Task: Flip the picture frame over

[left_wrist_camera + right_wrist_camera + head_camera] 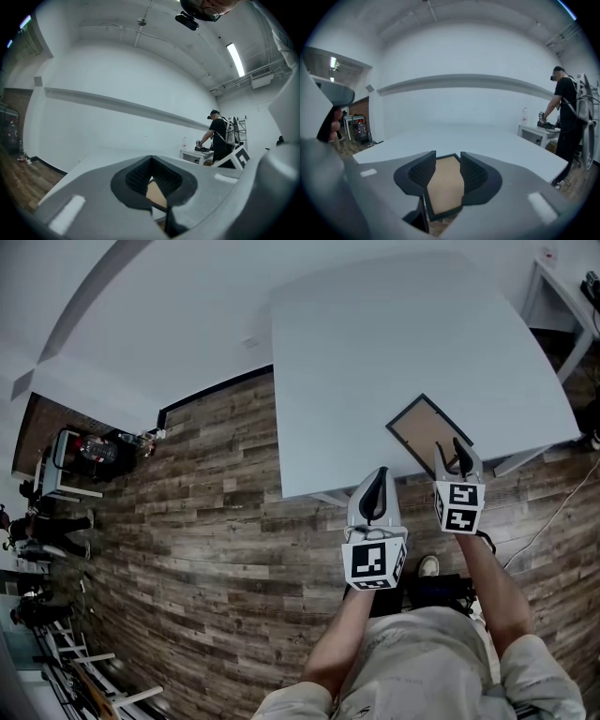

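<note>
Lying under right gripper, jaws parted: picture frame

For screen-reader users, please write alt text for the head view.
A picture frame lies brown backing up near the front edge of a white table, the right gripper over its near corner with fingers apart. The left gripper, fingers together, is at the table edge beside it.

Your picture frame shows matt brown board in a black rim, on a smooth, matt white counter.
</note>
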A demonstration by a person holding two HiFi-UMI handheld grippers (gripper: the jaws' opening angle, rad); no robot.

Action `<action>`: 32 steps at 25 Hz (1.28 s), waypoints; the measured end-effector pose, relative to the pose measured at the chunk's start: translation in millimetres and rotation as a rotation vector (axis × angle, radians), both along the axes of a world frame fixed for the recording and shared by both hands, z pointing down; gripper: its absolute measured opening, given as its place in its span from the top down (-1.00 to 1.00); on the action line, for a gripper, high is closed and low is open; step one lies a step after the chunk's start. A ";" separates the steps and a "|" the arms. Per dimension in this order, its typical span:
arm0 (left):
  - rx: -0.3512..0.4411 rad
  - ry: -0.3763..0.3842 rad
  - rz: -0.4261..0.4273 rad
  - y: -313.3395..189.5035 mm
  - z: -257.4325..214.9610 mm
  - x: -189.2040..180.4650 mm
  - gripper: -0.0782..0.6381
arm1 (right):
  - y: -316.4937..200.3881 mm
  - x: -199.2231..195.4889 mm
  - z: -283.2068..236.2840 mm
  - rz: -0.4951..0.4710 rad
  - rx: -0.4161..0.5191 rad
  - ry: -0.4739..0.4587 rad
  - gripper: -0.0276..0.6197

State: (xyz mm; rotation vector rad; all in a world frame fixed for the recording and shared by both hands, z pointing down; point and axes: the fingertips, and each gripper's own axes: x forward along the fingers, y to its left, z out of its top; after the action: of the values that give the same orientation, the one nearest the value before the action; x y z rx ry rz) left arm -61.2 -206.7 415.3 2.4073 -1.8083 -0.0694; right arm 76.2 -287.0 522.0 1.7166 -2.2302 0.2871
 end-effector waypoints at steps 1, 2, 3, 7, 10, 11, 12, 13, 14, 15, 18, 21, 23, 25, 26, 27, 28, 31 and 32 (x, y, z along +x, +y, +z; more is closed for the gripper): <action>0.001 0.001 -0.004 -0.5 -0.3 -1.2 0.78 | 0.8 -3.1 -13.0 -0.017 0.038 -0.005 0.35; 0.003 0.002 -0.007 -1.1 -0.9 -2.1 0.78 | 1.7 -5.8 -25.7 -0.033 0.073 -0.009 0.35; 0.005 0.003 -0.010 -1.8 -1.9 -2.7 0.78 | 2.9 -8.1 -38.1 -0.048 0.106 -0.014 0.36; 0.017 -0.001 -0.020 -5.8 -8.0 -5.0 0.78 | 10.5 -15.8 -81.3 -0.104 0.208 -0.029 0.42; 0.029 -0.004 -0.029 -7.7 -13.8 -7.2 0.78 | 20.5 -18.9 -107.1 -0.140 0.269 -0.034 0.45; 0.033 -0.005 -0.032 -8.5 -15.9 -8.2 0.78 | 24.1 -19.5 -114.8 -0.150 0.287 -0.033 0.47; 0.037 -0.005 -0.035 -9.2 -17.9 -9.6 0.78 | 27.6 -20.0 -121.8 -0.159 0.304 -0.033 0.50; 0.041 -0.005 -0.039 -9.5 -19.8 -11.4 0.78 | 31.1 -20.0 -127.9 -0.164 0.319 -0.034 0.51; 0.044 -0.005 -0.043 -9.4 -21.5 -13.1 0.78 | 34.7 -19.4 -132.6 -0.166 0.331 -0.035 0.53; 0.048 -0.005 -0.046 -9.1 -23.0 -14.4 0.78 | 38.2 -18.4 -136.1 -0.167 0.340 -0.037 0.55; 0.059 -0.008 -0.053 -7.9 -26.9 -15.9 0.78 | 48.3 -16.0 -142.1 -0.180 0.357 -0.039 0.57; 0.075 -0.012 -0.061 -6.8 -32.4 -15.3 0.78 | 56.1 -13.7 -147.1 -0.189 0.375 -0.030 0.59; 0.085 -0.017 -0.068 -5.6 -36.5 -15.0 0.78 | 60.2 -12.3 -151.6 -0.192 0.388 -0.031 0.62; 0.092 -0.022 -0.074 -3.5 -39.6 -15.9 0.78 | 63.5 -12.3 -155.5 -0.197 0.398 -0.040 0.67; 0.095 -0.024 -0.077 -2.2 -40.6 -16.4 0.78 | 64.8 -12.0 -156.9 -0.196 0.400 -0.046 0.69; 0.096 -0.025 -0.080 -0.8 -41.3 -16.8 0.78 | 66.0 -10.9 -158.1 -0.192 0.402 -0.054 0.72; 0.097 -0.025 -0.082 0.5 -41.8 -16.8 0.78 | 66.8 -9.1 -159.0 -0.188 0.405 -0.061 0.75; 0.098 -0.029 -0.089 2.3 -42.9 -17.6 0.78 | 67.0 -4.6 -160.5 -0.178 0.408 -0.067 0.84; 0.097 -0.029 -0.092 2.5 -43.5 -18.5 0.78 | 66.8 -4.4 -160.8 -0.178 0.408 -0.067 0.84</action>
State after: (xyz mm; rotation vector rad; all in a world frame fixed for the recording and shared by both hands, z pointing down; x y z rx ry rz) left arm -79.8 -204.2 371.8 2.3994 -1.9716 -0.1345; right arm 71.8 -220.2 361.2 1.6934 -2.6080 -0.1668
